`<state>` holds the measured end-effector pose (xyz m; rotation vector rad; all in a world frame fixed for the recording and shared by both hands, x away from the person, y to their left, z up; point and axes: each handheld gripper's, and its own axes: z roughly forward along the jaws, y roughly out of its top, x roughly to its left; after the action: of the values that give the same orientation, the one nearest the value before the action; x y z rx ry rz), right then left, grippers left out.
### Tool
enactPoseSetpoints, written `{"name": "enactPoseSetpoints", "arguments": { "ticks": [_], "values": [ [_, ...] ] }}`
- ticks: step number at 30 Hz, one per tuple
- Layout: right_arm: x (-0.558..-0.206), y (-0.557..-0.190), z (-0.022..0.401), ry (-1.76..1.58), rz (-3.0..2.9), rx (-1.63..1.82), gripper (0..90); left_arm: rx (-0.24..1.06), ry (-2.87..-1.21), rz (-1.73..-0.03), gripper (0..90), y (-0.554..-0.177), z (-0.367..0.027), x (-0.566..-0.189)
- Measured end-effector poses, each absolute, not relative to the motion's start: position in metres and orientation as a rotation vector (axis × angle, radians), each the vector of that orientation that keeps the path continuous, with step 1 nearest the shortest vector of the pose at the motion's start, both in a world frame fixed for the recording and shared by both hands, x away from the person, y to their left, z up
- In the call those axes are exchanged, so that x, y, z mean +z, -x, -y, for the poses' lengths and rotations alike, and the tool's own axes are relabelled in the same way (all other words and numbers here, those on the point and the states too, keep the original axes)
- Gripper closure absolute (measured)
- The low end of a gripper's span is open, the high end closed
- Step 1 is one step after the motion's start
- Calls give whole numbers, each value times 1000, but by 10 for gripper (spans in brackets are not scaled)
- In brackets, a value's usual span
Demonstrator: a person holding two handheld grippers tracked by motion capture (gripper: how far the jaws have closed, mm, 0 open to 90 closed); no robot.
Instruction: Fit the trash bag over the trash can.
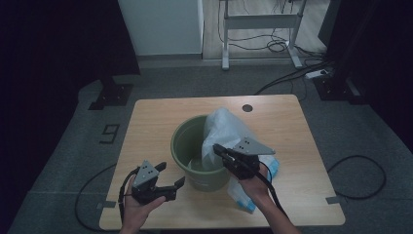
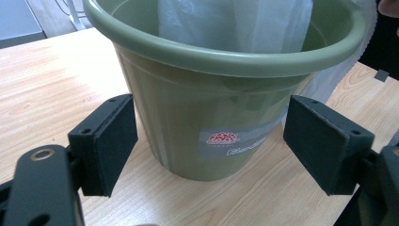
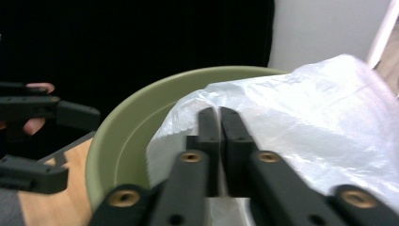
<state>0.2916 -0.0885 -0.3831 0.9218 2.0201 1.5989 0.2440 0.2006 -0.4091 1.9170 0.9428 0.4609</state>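
A dim room with grey carpet surrounds a single light wooden bench (image 1: 160, 117), with a white desk frame (image 1: 260, 22) and loose cables (image 1: 292, 73) on the floor behind it. On the bench stands one green plastic bucket (image 1: 187, 146), upright, its mouth facing up and its long axis vertical; a label (image 2: 230, 140) sits low on its wall. One thin translucent plastic bag (image 1: 221, 129) rises out of the bucket along its right side, its long axis also roughly upright, with its lower part spilling over the rim onto the bench toward the person, where a blue edge shows.

The right gripper (image 3: 219, 117) reaches in over the bucket's rim from the right. Its fingers are pressed nearly together with the bag's film right at their tips; a thin slit shows between them, and I cannot tell whether any film is pinched there.

The left gripper (image 2: 209, 141) hangs just left of the bucket near the bench's near edge, pointing at the bucket wall. Its two fingers (image 2: 110, 141) stand wide apart, with nothing between them.

Two grippers, one bucket, one bag.
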Motion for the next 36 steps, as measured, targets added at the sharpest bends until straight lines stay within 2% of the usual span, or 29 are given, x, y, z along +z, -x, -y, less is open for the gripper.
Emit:
{"name": "enactPoseSetpoints", "arguments": {
  "ticks": [1,2,3,7,14,16,22,32,34,35,36],
  "values": [
    [-384,-291,89,-917,-2021,1601,746,460,-1915,-946,177,-244,-201,-410],
    [-384,-291,89,-917,-2021,1601,746,460,-1915,-946,177,-244,-201,-410],
    [-385,-286,93,-930,-1985,1618,590,458,-1915,-950,177,-245,-202,-411],
    [-385,-269,110,-957,-1871,1663,441,455,-1912,-956,177,-246,-203,-412],
    [-397,-238,143,-1023,-1767,1694,355,450,-1914,-960,177,-247,-204,-414],
    [-402,-234,147,-1038,-1764,1682,348,450,-1915,-963,177,-247,-204,-415],
    [-445,-222,168,-1156,-1802,1593,323,452,-1923,-970,176,-248,-206,-417],
    [-481,-230,149,-1242,-1810,1489,321,449,-1925,-973,176,-249,-206,-419],
    [-489,-235,142,-1256,-1789,1444,387,449,-1920,-974,176,-249,-206,-419],
    [-492,-237,140,-1265,-1779,1420,456,449,-1920,-974,176,-249,-206,-419],
    [-492,-237,140,-1265,-1779,1420,456,449,-1920,-974,176,-249,-206,-419]
  ]
}}
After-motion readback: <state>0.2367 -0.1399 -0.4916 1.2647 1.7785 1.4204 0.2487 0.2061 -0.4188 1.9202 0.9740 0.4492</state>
